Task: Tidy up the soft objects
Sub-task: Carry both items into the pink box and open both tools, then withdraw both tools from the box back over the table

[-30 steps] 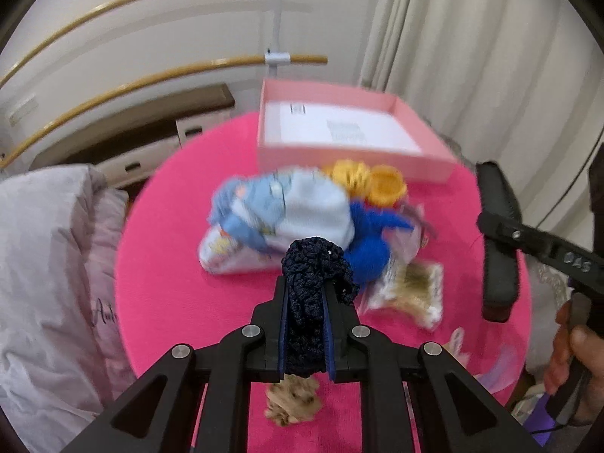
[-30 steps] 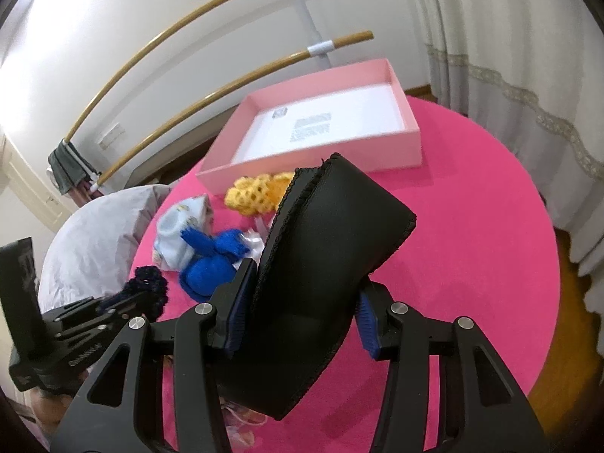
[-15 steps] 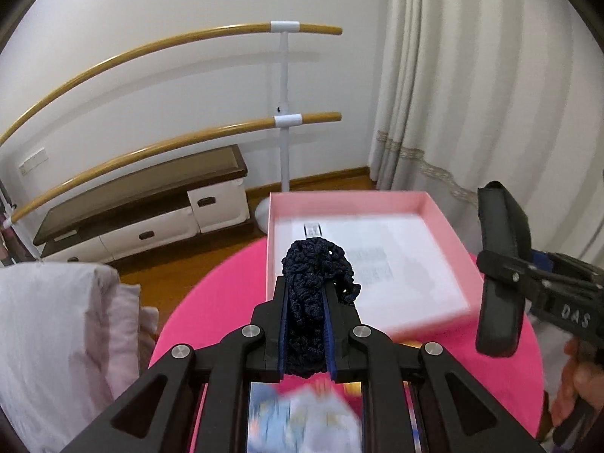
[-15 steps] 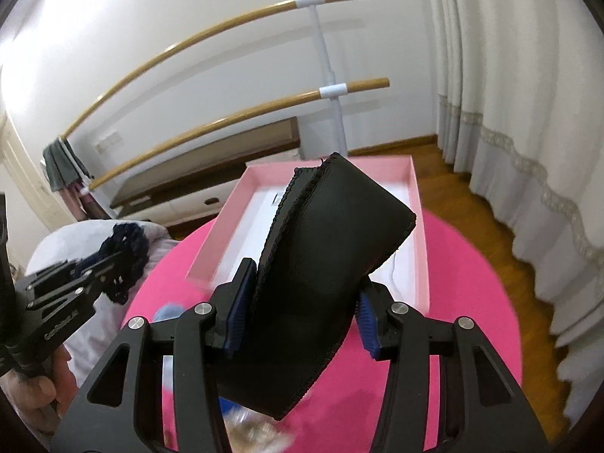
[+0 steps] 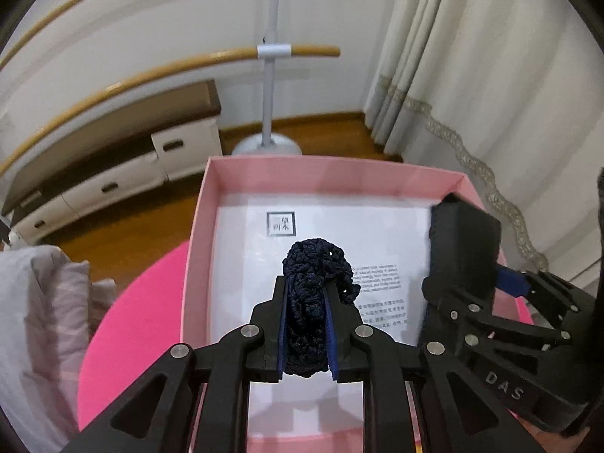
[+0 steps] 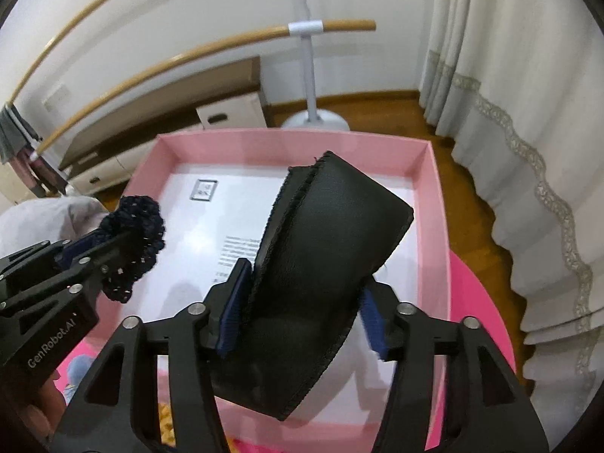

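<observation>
A navy crocheted piece (image 5: 315,264) sits between the pads of my left gripper (image 5: 306,287), whose jaws are opening but still touch it. It hangs over the left half of the pink box (image 5: 196,234), which is lined with a white printed sheet (image 5: 339,226). My right gripper (image 6: 305,283) is over the box's right half (image 6: 434,196) and its jaws are opening. A black padded piece (image 6: 321,264) stands between them, leaning on the left pad with a gap at the right pad. Each gripper shows in the other's view: left gripper (image 6: 124,241), right gripper (image 5: 472,283).
The box stands at the far side of a round pink table (image 5: 132,321). A yellow knit (image 6: 166,426) and a pale blue item (image 6: 75,370) lie just in front of it. Pale bedding (image 5: 37,321) is at the left, curtains (image 6: 528,151) at the right, wooden rails and a low cabinet (image 5: 113,173) behind.
Both grippers have travelled from above the pile of soft things to above the pink box. The right jaws have spread apart, and the right pad has come off the black piece.
</observation>
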The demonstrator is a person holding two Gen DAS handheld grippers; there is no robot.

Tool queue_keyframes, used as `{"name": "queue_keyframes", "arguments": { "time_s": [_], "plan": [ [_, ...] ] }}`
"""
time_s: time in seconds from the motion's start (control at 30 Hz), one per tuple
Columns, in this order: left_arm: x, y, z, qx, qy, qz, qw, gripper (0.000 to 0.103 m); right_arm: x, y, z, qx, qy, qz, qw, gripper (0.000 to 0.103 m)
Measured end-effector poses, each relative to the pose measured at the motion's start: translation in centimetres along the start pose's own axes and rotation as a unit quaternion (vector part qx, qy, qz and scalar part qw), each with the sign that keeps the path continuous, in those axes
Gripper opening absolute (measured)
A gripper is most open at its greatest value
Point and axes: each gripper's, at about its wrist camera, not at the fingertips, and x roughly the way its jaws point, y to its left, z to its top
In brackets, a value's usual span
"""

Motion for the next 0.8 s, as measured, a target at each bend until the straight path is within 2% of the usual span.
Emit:
{"name": "queue_keyframes", "arguments": {
  "time_s": [0.07,0.1,0.13,0.17,0.2,0.3,0.43,0.5,0.6,0.8],
  "plan": [
    [-0.4,0.7,1.2,-0.007,0.005,-0.001,1.0,0.023,0.2,-0.5,-0.1,0.005,0.0,-0.006,1.0,0.076],
    [-0.5,1.1,1.6,-0.009,0.004,0.0,1.0,0.033,0.1,-0.7,-0.1,0.009,-0.004,-0.007,1.0,0.081],
    [-0.6,1.0,2.2,-0.009,0.0,0.002,1.0,0.04,-0.1,-0.8,-0.3,0.01,-0.008,-0.006,1.0,0.091],
    [-1.1,1.0,2.4,-0.008,-0.008,0.004,0.9999,0.055,-0.3,-0.8,-0.4,0.011,-0.01,-0.004,1.0,0.103],
    [-2.2,1.5,2.1,-0.003,-0.025,0.015,0.9996,0.066,-0.5,-0.9,-0.6,0.012,-0.012,-0.002,1.0,0.103],
    [-5.3,2.0,0.9,0.005,-0.063,0.029,0.9976,0.086,-1.5,-1.2,-1.0,0.029,-0.023,0.005,0.999,0.103],
    [-10.4,2.7,-2.3,-0.002,-0.125,0.045,0.9912,0.103,-3.9,-1.5,-2.0,0.042,-0.045,0.017,0.998,0.103],
    [-13.8,3.1,-4.2,-0.005,-0.162,0.054,0.9854,0.103,-5.8,-1.4,-2.8,0.046,-0.06,0.023,0.997,0.103],
    [-16.9,4.1,-7.7,-0.018,-0.185,0.048,0.9814,0.103,-9.0,-1.0,-4.0,0.045,-0.085,0.033,0.995,0.103],
    [-21.9,6.3,-15.2,-0.051,-0.184,0.05,0.9802,0.103,-15.7,0.3,-8.7,0.036,-0.143,0.044,0.988,0.103]
  ]
}}
